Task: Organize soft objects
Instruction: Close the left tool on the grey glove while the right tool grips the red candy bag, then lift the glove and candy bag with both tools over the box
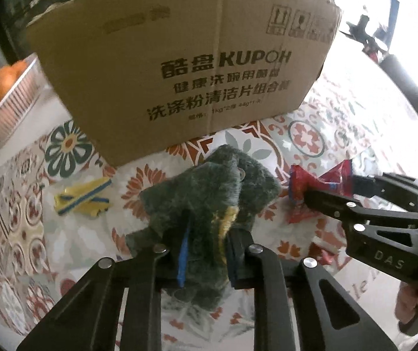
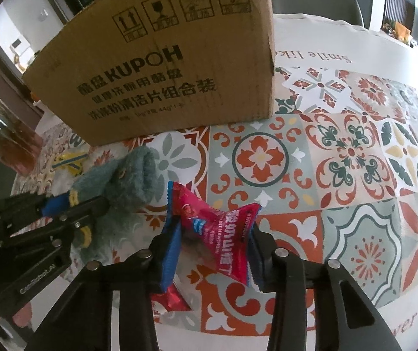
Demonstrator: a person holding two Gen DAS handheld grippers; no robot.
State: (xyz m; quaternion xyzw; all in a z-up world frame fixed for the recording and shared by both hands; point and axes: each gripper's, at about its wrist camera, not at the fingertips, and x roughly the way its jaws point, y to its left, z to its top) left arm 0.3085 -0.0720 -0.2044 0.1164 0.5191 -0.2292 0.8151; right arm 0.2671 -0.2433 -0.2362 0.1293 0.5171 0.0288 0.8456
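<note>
A fuzzy green plush toy [image 1: 209, 187] lies on the patterned tablecloth in front of the cardboard box [image 1: 179, 58]. My left gripper [image 1: 206, 251] is shut on the toy's near end, its pads pressed into the fur. From the right wrist view the same toy [image 2: 133, 175] sits at the left with the left gripper [image 2: 71, 207] clamped on it. A crinkled red snack packet [image 2: 217, 231] is pinched between the pads of my right gripper [image 2: 212, 251]. In the left wrist view the packet [image 1: 317, 181] and the right gripper [image 1: 335, 190] are at the right.
A yellow and blue cloth [image 1: 83, 199] lies left of the toy. A tray of oranges [image 1: 7, 99] stands at the far left. The tall box [image 2: 156, 67] blocks the back. A hand [image 1: 414, 301] holds the right gripper. Patterned tablecloth [image 2: 355, 161] stretches to the right.
</note>
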